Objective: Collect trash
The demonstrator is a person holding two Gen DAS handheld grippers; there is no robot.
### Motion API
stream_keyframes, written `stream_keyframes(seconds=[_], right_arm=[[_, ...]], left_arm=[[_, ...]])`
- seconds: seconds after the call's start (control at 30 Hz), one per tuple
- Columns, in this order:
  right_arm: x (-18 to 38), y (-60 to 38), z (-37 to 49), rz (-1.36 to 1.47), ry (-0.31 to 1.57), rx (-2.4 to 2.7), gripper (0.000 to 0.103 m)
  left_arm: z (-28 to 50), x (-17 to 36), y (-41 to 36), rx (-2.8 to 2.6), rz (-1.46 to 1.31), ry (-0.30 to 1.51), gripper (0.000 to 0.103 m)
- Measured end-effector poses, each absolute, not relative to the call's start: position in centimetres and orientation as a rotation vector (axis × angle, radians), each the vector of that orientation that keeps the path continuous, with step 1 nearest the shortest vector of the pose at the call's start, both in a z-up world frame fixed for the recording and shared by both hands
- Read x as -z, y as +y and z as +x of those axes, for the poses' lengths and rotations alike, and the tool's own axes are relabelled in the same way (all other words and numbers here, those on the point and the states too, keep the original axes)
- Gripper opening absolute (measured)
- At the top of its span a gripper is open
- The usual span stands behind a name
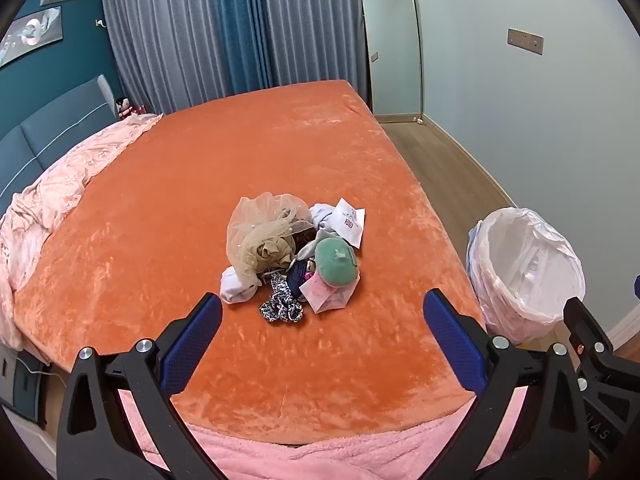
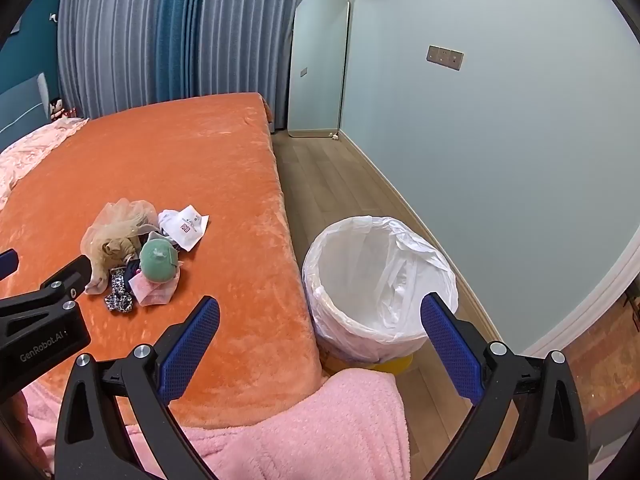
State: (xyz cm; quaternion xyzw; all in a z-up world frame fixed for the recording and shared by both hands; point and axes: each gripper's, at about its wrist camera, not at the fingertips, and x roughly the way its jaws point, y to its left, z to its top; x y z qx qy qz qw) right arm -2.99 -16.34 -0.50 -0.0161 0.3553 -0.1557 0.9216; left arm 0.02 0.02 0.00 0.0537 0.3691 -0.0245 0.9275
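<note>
A pink quilt point(image 1: 60, 184) is lying bunched along the left edge of the orange bed point(image 1: 248, 152). The left gripper point(image 1: 322, 312) is hovering above the bed's near end, fingers spread wide and grasping nothing. The trash pile point(image 1: 292, 256) is sitting mid-bed, just beyond it. The right gripper point(image 2: 320, 316) is likewise hanging released and empty. The lined bin point(image 2: 380, 288) is standing on the floor, touching the bed's right side.
</note>
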Motion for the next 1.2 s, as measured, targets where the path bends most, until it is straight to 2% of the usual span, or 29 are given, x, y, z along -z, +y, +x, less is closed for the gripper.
stream_keyframes(seconds=[1.2], right_arm=[[0.1, -19.6, -2.8, -0.009, 0.712, 0.384, 0.096]], left_arm=[[0.7, -1.1, -3.8, 0.111, 0.143, 0.728, 0.096]])
